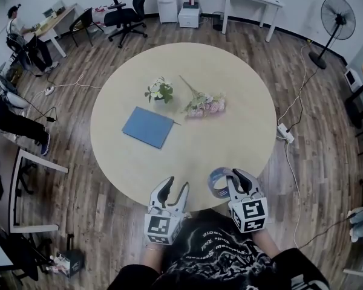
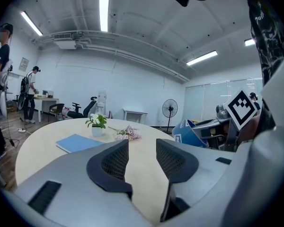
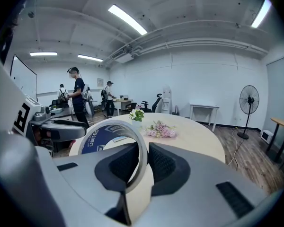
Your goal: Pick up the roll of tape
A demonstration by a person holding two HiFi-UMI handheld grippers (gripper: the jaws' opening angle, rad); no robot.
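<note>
The round, pale wooden table (image 1: 187, 144) carries a flat blue notebook (image 1: 148, 127), a bunch of pink flowers (image 1: 204, 104) and a small white-potted plant (image 1: 161, 91), all well beyond the two grippers at its near edge. The left gripper (image 2: 142, 155) has its jaws partly apart, with only bare tabletop between them. The right gripper (image 3: 143, 157) is clamped on the wall of the beige roll of tape with a blue core (image 3: 97, 141), one pad inside the ring and one outside, holding it on edge over the table's near rim.
</note>
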